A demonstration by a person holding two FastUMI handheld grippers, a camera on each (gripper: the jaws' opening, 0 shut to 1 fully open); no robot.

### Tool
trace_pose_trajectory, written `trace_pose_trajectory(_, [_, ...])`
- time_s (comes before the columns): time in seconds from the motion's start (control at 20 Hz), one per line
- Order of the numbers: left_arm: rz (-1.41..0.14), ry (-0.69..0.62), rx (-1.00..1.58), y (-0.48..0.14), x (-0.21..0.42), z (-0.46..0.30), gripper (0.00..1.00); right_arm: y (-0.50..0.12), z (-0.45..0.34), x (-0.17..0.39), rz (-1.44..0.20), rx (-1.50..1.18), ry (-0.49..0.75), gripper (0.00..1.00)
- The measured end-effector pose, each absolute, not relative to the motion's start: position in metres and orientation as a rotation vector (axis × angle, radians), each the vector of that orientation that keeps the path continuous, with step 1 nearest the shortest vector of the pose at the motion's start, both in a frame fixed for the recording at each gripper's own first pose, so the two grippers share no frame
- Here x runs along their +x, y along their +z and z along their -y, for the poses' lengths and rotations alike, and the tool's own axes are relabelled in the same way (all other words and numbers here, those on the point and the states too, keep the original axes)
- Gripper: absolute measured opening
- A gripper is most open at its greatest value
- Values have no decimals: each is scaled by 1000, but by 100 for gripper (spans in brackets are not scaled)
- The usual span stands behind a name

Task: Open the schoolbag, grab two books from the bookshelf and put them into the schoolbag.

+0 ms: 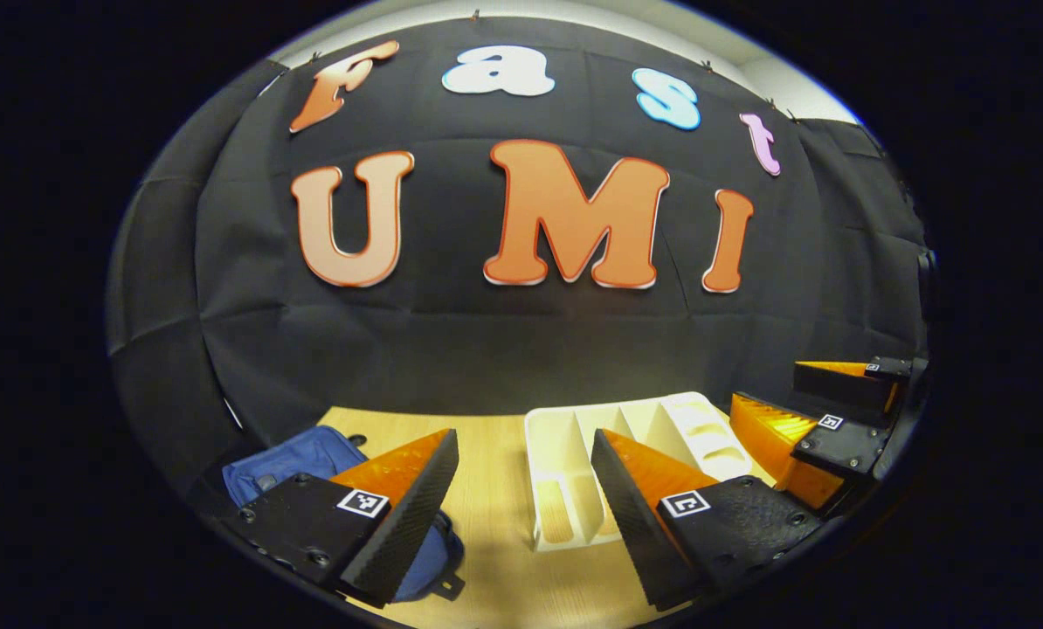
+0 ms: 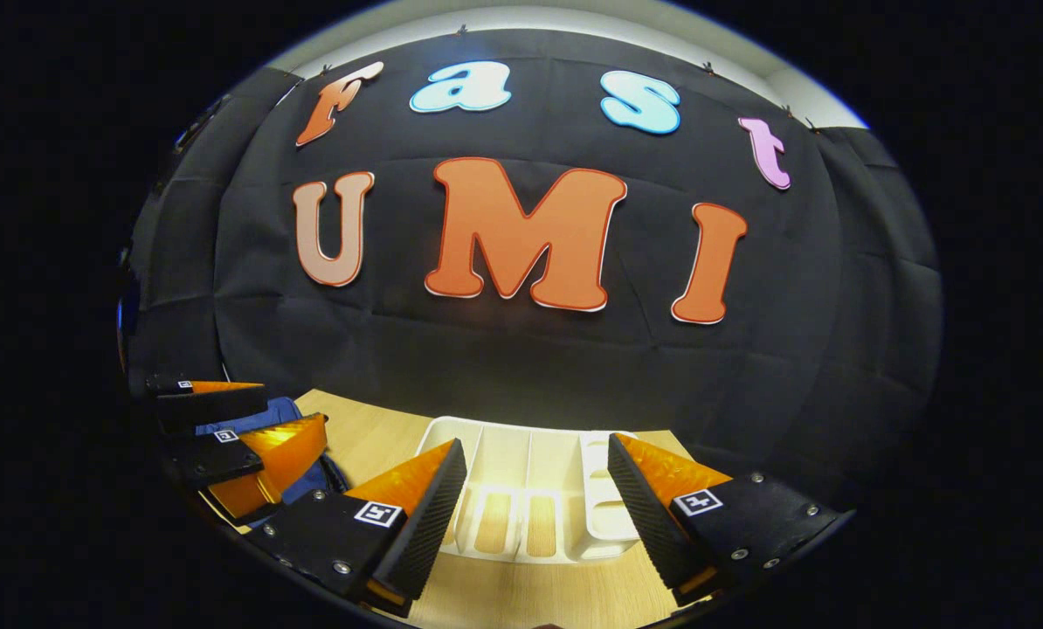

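Both grippers' fingers spread, grasping nothing, left gripper [image 1: 524, 502], right gripper [image 2: 536, 507], white bookshelf [image 2: 521, 454] slots bare, blue schoolbag [image 1: 299, 459] beside it

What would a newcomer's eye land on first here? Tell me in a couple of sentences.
First, the white bookshelf, an open rack lying on the wooden table by the black cloth wall; no books can be made out in its slots. Next, the blue schoolbag at the table's left end, partly behind the left hand-held gripper, open above the table. The right hand-held gripper hovers open over the bookshelf.
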State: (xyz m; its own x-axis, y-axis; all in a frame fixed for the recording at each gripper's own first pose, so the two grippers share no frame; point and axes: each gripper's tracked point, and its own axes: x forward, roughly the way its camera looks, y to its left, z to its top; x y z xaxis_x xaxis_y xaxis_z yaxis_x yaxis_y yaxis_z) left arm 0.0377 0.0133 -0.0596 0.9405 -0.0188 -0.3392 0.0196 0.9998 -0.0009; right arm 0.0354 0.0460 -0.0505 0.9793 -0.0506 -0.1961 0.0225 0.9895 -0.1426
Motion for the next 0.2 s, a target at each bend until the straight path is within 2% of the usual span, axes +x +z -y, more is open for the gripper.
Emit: trace_pose_trajectory(0.2, [-163, 3, 35, -15, 36, -16, 96, -31, -41, 35, -121, -98, -71, 97])
